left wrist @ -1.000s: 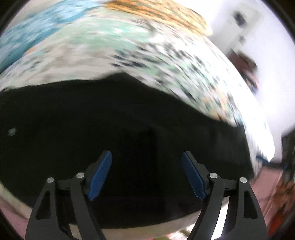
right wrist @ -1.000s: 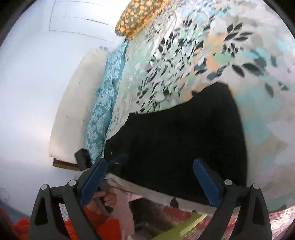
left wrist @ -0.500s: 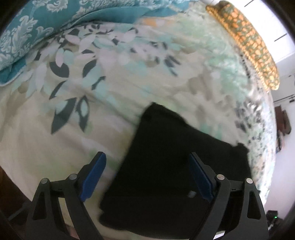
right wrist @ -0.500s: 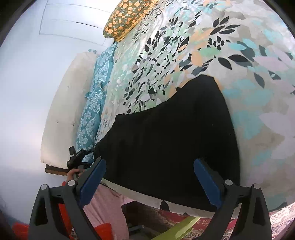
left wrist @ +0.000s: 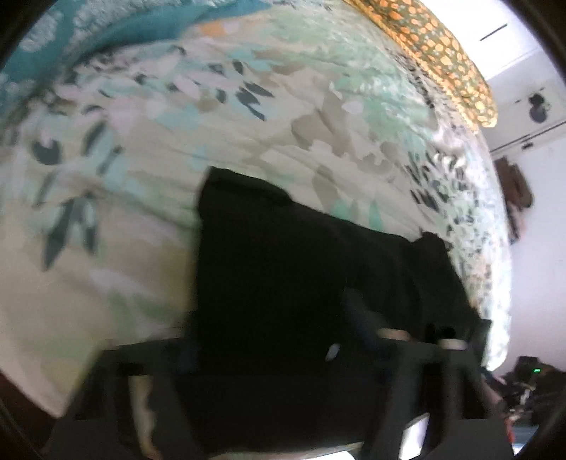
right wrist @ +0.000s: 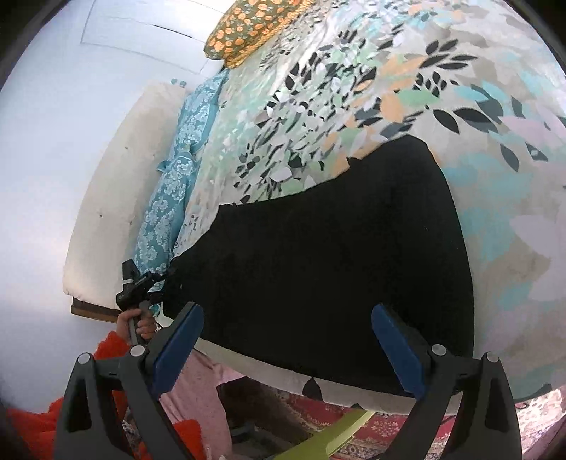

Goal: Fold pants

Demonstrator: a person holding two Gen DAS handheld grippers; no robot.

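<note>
Black pants (right wrist: 336, 254) lie folded flat on the floral bedsheet (right wrist: 389, 88), near the bed's front edge. My right gripper (right wrist: 283, 339) hovers open over the pants' near edge, with nothing between its blue pads. A hand in a red sleeve holds my left gripper (right wrist: 155, 279) at the pants' left corner. The left wrist view is blurred: there my left gripper (left wrist: 272, 332) straddles the near left part of the pants (left wrist: 283, 265). Its jaws are closing with the black cloth between them, and they still stand apart.
A teal patterned pillow (right wrist: 177, 184) lies along the bed's left side and an orange flowered pillow (right wrist: 254, 28) at the far end. White padding (right wrist: 116, 184) lines the wall. A red patterned rug (right wrist: 371, 424) and a yellow-green object (right wrist: 336, 435) lie below the bed's edge.
The left gripper has swung from over the middle of the pants to their left end. Its jaws have started to narrow. The right gripper stays open and has hardly moved.
</note>
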